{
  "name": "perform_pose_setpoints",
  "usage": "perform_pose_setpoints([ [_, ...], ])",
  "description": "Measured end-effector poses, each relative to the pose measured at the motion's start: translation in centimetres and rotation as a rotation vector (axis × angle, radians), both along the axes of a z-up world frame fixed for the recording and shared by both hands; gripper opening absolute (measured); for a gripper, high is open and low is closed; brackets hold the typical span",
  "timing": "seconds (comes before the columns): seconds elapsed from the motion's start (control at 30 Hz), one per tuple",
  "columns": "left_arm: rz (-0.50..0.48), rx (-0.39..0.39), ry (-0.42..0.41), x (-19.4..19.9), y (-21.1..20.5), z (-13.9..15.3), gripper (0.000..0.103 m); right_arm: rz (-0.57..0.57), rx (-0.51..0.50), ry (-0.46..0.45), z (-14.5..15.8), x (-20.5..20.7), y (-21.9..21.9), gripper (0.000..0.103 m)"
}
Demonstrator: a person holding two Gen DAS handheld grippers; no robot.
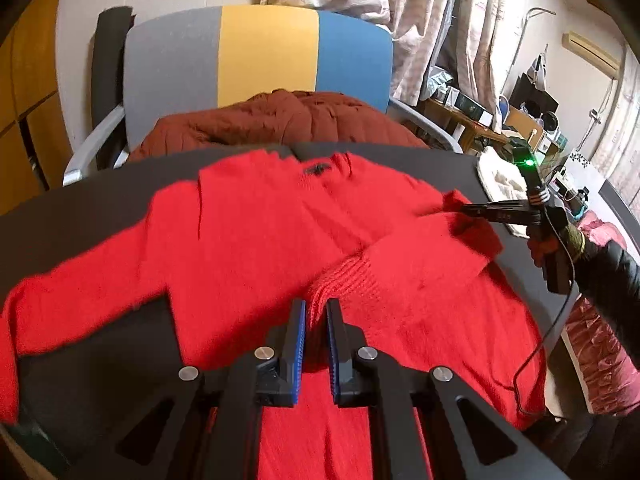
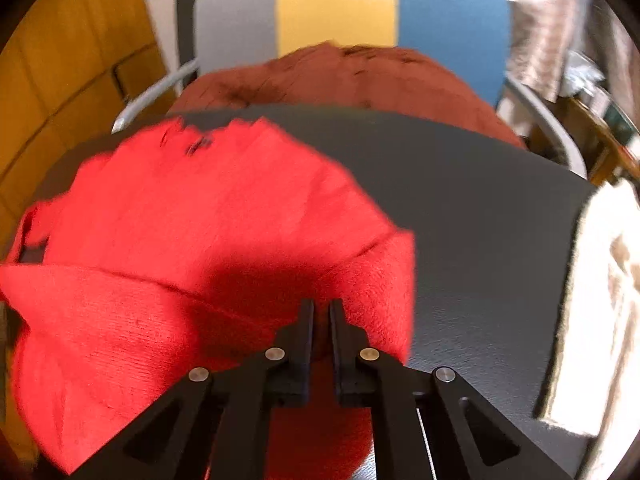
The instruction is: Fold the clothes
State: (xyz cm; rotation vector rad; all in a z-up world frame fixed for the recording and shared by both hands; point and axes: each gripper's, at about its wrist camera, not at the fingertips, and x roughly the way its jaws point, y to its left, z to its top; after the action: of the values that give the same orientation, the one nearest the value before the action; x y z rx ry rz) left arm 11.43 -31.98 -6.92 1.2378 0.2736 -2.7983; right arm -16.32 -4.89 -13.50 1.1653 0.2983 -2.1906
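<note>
A red knit sweater [image 1: 256, 240] lies spread on the dark table [image 1: 100, 184], collar at the far edge. Its right sleeve is folded back across the body. My left gripper [image 1: 316, 306] is shut on that sleeve's ribbed cuff [image 1: 348, 276], low over the sweater's middle. The right gripper [image 1: 470, 210] comes in from the right, held by a person's hand [image 1: 546, 250], and pinches a raised fold at the shoulder. In the right wrist view the right gripper [image 2: 322, 308] is shut on a lifted fold of the red sweater [image 2: 180, 220], and the picture is blurred.
Behind the table stands a chair [image 1: 264, 56] with a grey, yellow and blue back, and a rust-brown garment [image 1: 280, 120] lies heaped on its seat. A cream garment [image 2: 600, 300] lies on the table's right side. A black cable [image 1: 552, 332] trails from the right gripper.
</note>
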Motion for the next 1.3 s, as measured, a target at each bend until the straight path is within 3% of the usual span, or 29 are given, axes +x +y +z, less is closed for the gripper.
perform_pose_setpoints([
  [0.13,-0.01,-0.041,-0.01,-3.4,-1.0,1.0,0.009,-0.067,-0.029,-0.01,-0.4,-1.5,-0.1,0.007],
  [0.27,0.018,-0.034,-0.107,-7.8,-2.9,-0.4,0.009,-0.131,-0.054,-0.022,-1.0,-3.0,-0.4,0.007],
  [0.33,0.06,0.022,-0.161,-10.1,-4.8,-1.4,0.009,-0.163,-0.066,-0.029,-1.2,-3.7,-0.5,0.009],
  [0.4,0.141,0.13,-0.202,-12.2,-7.6,-2.4,0.01,-0.195,-0.079,-0.035,-1.5,-4.4,-0.6,0.011],
  [0.47,0.203,0.223,-0.194,-12.9,-9.5,-3.0,0.014,-0.227,-0.091,-0.041,-1.8,-5.2,-0.7,0.011],
  [0.57,0.293,0.326,-0.145,-11.9,-12.1,-3.1,0.016,-0.238,-0.089,0.001,-1.1,-4.7,-0.2,0.018],
  [0.67,0.346,0.391,-0.118,-9.7,-13.5,-3.6,0.016,-0.226,-0.101,0.057,0.2,-3.5,0.5,0.019],
  [0.77,0.336,0.433,-0.138,-8.2,-13.5,-4.9,0.016,-0.174,-0.149,0.085,1.8,-1.4,0.7,0.021],
  [0.83,0.323,0.455,-0.164,-7.7,-12.8,-6.0,0.021,-0.119,-0.172,0.073,2.0,0.3,0.0,0.037],
  [0.93,0.325,0.48,-0.193,-7.9,-11.8,-7.6,0.023,-0.068,-0.162,0.047,1.1,2.4,-1.3,0.043],
  [1.0,0.339,0.476,-0.203,-8.3,-11.0,-8.3,0.022,-0.075,-0.139,0.017,-0.2,3.2,-1.7,0.043],
  [1.07,0.392,0.341,-0.235,-8.6,-9.8,-8.8,0.011,-0.084,-0.133,-0.011,-1.2,3.9,-1.4,0.044],
  [1.1,0.405,0.3,-0.235,-8.4,-9.2,-8.9,0.01,-0.081,-0.143,-0.022,-1.5,4.3,-1.0,0.044],
  [1.3,0.495,0.279,-0.199,-5.7,-8.4,-9.1,0.011,-0.055,-0.25,-0.036,-2.9,6.3,2.1,0.044],
])
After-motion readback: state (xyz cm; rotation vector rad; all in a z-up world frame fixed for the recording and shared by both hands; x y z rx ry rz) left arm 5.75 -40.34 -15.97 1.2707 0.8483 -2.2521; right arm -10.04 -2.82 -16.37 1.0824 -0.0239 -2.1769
